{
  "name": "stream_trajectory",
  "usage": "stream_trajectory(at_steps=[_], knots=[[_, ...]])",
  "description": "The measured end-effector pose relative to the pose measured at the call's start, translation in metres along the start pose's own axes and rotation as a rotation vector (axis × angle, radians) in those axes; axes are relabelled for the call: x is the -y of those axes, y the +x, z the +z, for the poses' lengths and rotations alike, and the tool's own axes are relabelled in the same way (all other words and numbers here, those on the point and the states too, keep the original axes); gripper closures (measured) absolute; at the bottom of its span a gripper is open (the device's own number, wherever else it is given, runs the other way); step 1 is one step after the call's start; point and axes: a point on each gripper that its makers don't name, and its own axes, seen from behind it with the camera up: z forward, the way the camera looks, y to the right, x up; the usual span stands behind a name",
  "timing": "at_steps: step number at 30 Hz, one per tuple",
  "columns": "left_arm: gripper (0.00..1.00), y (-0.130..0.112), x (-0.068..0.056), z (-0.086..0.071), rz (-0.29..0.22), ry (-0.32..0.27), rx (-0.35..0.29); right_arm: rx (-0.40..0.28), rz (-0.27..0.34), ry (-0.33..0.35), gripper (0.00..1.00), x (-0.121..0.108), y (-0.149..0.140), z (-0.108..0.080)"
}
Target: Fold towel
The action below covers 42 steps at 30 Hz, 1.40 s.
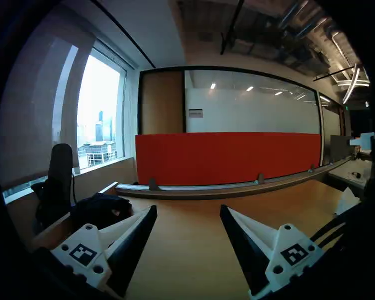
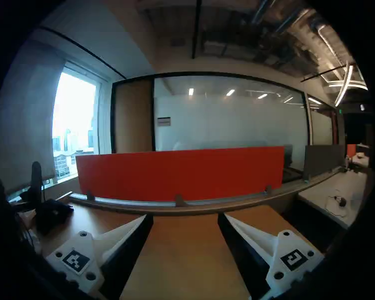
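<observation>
Two in all: left tongs point(image 1: 187, 207) and right tongs point(image 2: 185, 215), spread wide, gripping nothing, above one desk point(image 1: 187, 260), facing one red partition point(image 1: 227, 157). One dark bundle point(image 1: 100, 207) left of partition. Position of towel: cannot tell.

- On the left gripper point(image 1: 187, 214) I saw white fingers point(image 1: 115, 234) with black inner faces.
- Each carried a black-and-white square marker point(image 1: 82, 254).
- The right gripper point(image 2: 185, 217) showed me the same colours.
- The counter point(image 1: 187, 255) was warm tan wood.
- The divider panel point(image 1: 227, 157) was bright red-orange.
- The bundle point(image 1: 100, 207) was black.
</observation>
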Motion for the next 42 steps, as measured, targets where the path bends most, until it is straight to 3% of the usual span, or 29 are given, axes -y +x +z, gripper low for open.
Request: stream_trajectory(at_steps=[12, 21, 29, 42], knots=[[0.06, -0.036, -0.003, -0.005, 0.018, 0.004, -0.039, -0.018, -0.008, 0.021, 0.0, 0.01, -0.001, 0.0], [0.07, -0.066, 0.0, -0.005, 0.009, 0.021, -0.07, -0.017, -0.057, 0.031, 0.0, 0.015, -0.022, 0.003], [0.06, -0.086, 0.001, -0.004, 0.015, 0.018, -0.094, -0.019, -0.067, 0.029, 0.0, 0.02, -0.037, 0.005], [0.06, -0.115, 0.005, -0.004, -0.021, 0.021, -0.108, 0.003, -0.062, 0.035, 0.0, 0.03, -0.059, 0.008]])
